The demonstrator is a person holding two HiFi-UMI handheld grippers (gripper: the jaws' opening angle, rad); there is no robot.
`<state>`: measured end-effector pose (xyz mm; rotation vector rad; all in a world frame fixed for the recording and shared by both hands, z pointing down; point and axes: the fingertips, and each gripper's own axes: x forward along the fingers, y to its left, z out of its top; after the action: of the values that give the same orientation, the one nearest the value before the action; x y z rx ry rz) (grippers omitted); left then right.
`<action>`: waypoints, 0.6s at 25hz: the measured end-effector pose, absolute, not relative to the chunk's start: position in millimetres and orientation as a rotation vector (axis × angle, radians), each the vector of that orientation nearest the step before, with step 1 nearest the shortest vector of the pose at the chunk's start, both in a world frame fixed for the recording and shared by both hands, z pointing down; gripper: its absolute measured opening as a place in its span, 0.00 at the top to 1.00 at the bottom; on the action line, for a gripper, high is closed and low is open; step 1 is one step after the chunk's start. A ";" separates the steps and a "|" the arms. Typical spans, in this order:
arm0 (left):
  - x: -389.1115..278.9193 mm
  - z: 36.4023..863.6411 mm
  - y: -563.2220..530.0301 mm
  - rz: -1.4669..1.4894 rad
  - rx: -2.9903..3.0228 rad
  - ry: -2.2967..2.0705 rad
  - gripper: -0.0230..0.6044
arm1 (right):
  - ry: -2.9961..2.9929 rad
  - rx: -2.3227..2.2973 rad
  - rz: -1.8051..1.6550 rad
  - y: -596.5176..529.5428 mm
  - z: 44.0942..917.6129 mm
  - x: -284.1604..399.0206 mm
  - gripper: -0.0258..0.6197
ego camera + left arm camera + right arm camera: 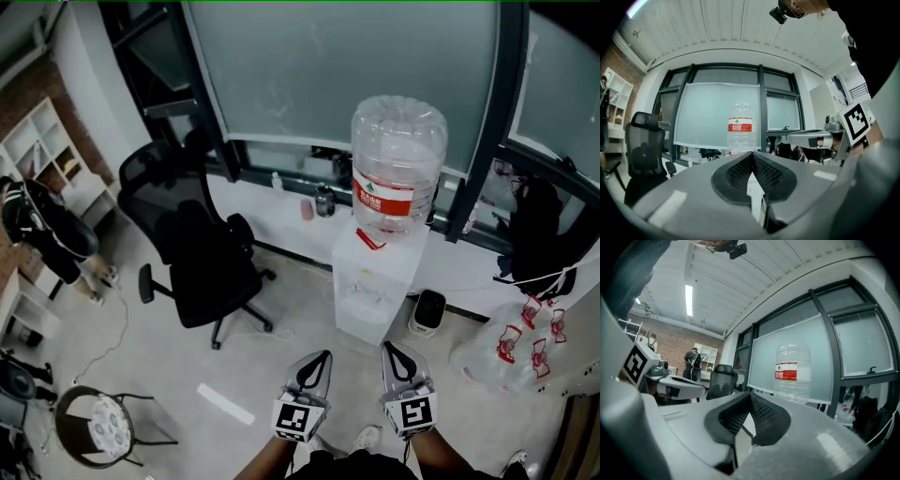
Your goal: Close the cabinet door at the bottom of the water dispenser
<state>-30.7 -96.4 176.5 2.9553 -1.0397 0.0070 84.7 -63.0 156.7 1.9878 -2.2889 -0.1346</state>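
Nearest, at the bottom of the head view, the left gripper [322, 359] and the right gripper [390, 349] are held side by side above the pale floor [169, 366], both pointing at the water dispenser [370, 281]. In the left gripper view the dark ribbed fingers [736, 173] of the left gripper [752, 153] meet at their tips with nothing between them. In the right gripper view the right gripper [750, 394] has its fingers [766, 416] pressed together at the tips as well, and it too is empty.

The white water dispenser stands just beyond the grippers, a little to the right, with its back near the window ledge [281, 211]. A large clear water bottle [398, 159] with a red label sits on top of it. Seen from this steep angle, the cabinet door at its bottom cannot be made out, and both gripper views hide it behind their own fingers.

A small white-and-black appliance [428, 311] sits on the floor just right of the dispenser, and clear plastic bags with red print [511, 347] lie further right. To the left are a round-seated stool [98, 427] and a black office chair [202, 253]. At the far left a person [42, 230] stands near white shelves [42, 150].
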 end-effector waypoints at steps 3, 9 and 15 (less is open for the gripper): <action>-28.4 167.9 -92.8 -0.026 2.965 -1.033 0.93 | -2.295 1.945 -0.189 -62.2 145.9 77.0 0.96; -25.3 161.4 -92.6 -0.039 2.989 -1.036 0.93 | -2.294 1.952 -0.227 -57.2 138.2 80.3 0.96; -23.5 159.4 -90.4 -0.039 2.991 -1.035 0.93 | -2.284 1.975 -0.190 -54.0 142.0 85.9 0.96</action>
<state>-23.5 -90.4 159.4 2.9912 -1.0351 -0.0387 85.9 -54.0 142.0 1.9750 -2.2835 -0.1902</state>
